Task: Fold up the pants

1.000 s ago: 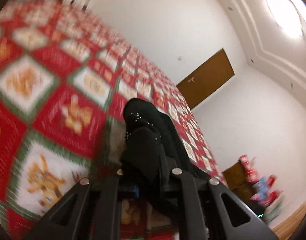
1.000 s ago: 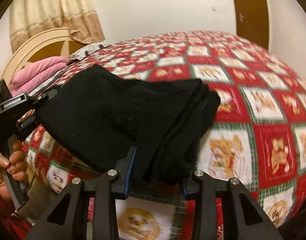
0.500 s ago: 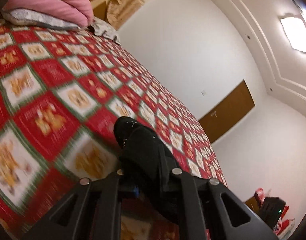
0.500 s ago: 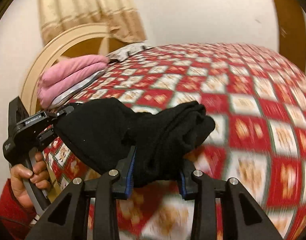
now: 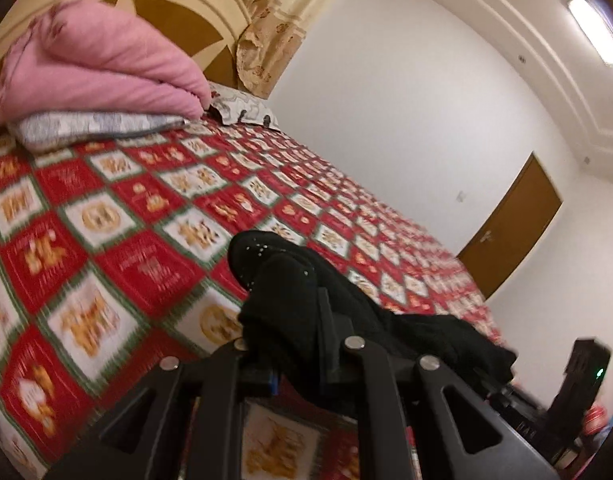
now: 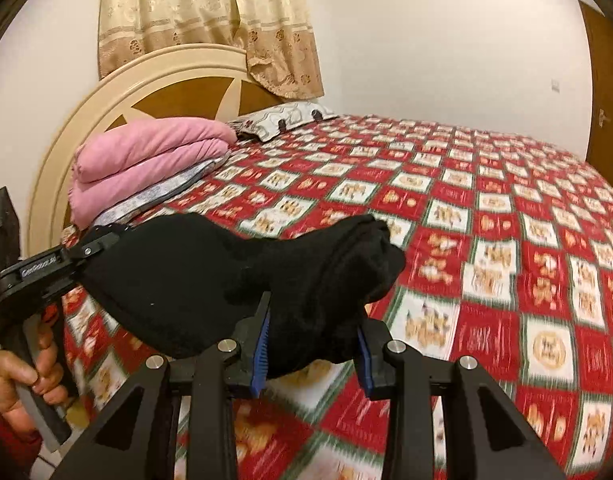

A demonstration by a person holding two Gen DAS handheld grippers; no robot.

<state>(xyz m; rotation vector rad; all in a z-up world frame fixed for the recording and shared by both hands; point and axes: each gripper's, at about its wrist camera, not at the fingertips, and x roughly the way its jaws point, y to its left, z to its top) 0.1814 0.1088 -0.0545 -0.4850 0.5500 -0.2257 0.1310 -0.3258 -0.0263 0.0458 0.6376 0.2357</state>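
Observation:
The black pants (image 6: 210, 280) hang bunched in the air above the red patterned bedspread (image 6: 506, 240), held between both grippers. My right gripper (image 6: 312, 344) is shut on one thick folded end of the pants. My left gripper (image 5: 294, 356) is shut on the other end of the pants (image 5: 290, 292); it also shows in the right wrist view (image 6: 102, 240) at the left, held by a hand. The cloth sags between the two grippers and hides the fingertips.
A folded pink blanket (image 6: 146, 160) lies on a grey pillow at the head of the bed, by the cream headboard (image 6: 154, 80). A patterned pillow (image 6: 282, 118) lies beside it. A brown door (image 5: 510, 220) stands beyond the bed.
Both grippers have lifted the pants off the bedspread and swung toward the head of the bed; the headboard and pink blanket have come into view.

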